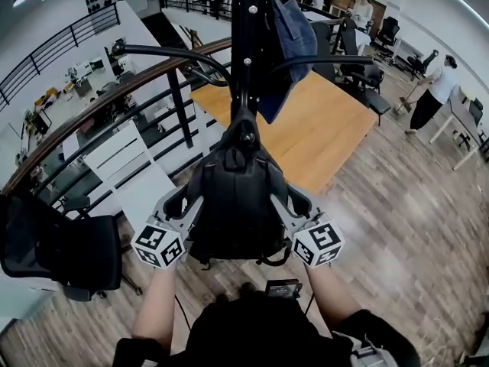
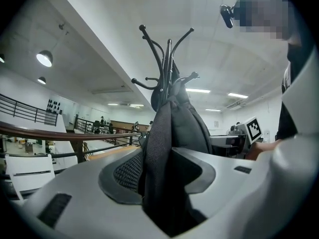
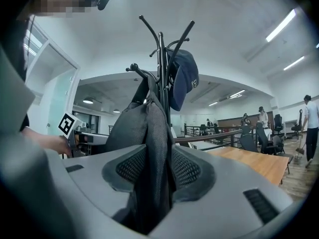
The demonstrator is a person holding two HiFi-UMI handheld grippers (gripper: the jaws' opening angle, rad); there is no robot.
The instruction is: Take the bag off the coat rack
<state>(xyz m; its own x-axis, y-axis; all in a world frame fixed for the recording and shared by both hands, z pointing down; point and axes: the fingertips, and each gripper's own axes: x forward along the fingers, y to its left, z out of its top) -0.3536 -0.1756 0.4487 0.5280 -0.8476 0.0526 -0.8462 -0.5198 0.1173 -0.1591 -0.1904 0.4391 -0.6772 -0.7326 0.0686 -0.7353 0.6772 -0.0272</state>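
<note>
Clamped on black fabric backpack (image 1: 233, 205) flanks: left gripper (image 1: 182, 202) at 9 o'clock, right gripper (image 1: 293, 202) at 3; long axis upright, hung from black metal coat rack (image 1: 245, 52) at 12.

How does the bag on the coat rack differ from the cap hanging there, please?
The bag is black and bulky; the cap is dark blue and much smaller. The bag hangs low on the coat rack, the cap higher up. The left gripper and right gripper pinch the bag's sides in their fingers; neither touches the cap. Both hang from the same rack.
</note>
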